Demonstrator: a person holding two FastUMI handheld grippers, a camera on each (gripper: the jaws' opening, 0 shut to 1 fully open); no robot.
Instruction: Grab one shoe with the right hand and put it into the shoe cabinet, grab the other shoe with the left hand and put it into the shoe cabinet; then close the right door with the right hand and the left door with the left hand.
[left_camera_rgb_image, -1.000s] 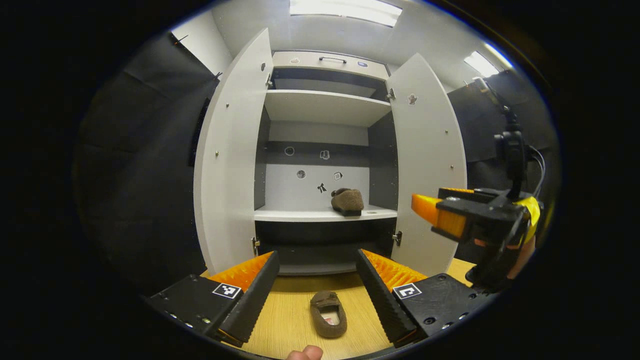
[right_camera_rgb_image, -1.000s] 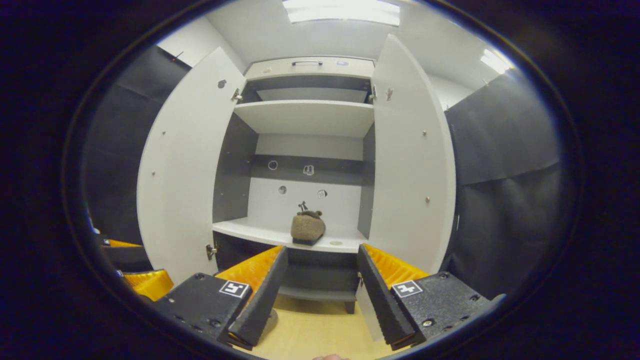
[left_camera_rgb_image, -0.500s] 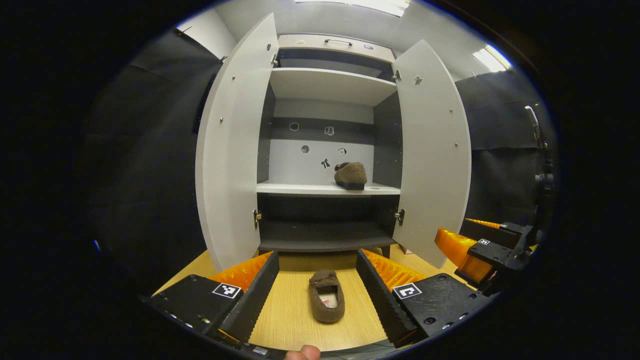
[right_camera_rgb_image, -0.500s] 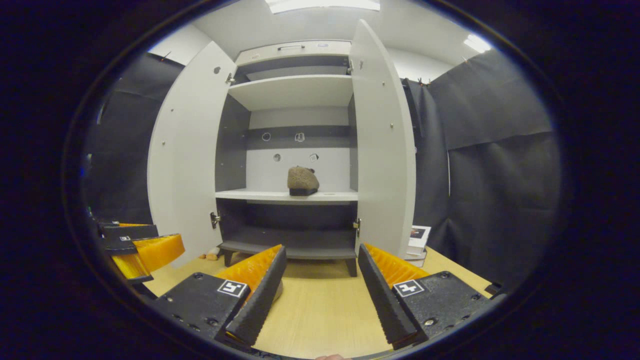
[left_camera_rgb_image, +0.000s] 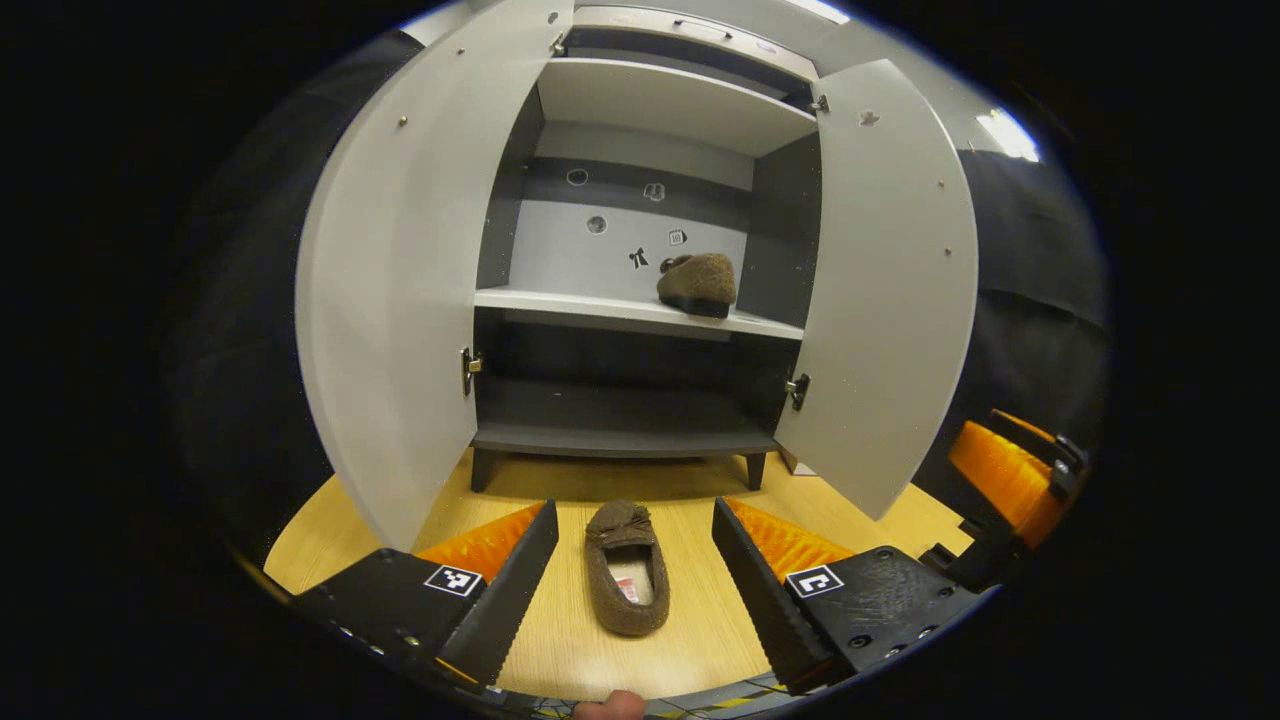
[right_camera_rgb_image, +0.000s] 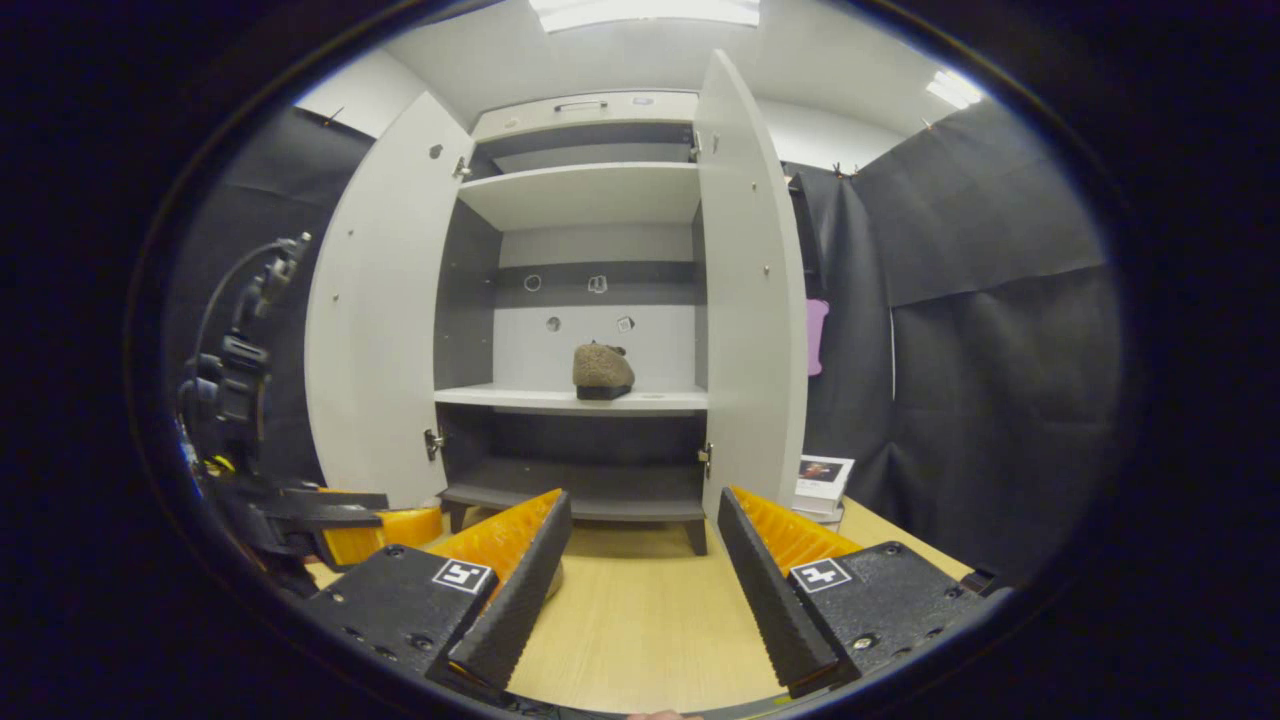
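In the left gripper view the left gripper (left_camera_rgb_image: 632, 585) has its fingers spread wide, with a brown fuzzy slipper (left_camera_rgb_image: 626, 567) lying on the light wooden floor (left_camera_rgb_image: 700, 640) between them, untouched, toe toward 12 o'clock. The white two-door shoe cabinet (left_camera_rgb_image: 400, 300) stands open ahead, its matching brown slipper (left_camera_rgb_image: 697, 284) on the middle shelf (left_camera_rgb_image: 560, 303) at 1 o'clock. In the right gripper view the right gripper (right_camera_rgb_image: 640, 590) is also spread wide and empty over bare floor, the cabinet at 12 o'clock.
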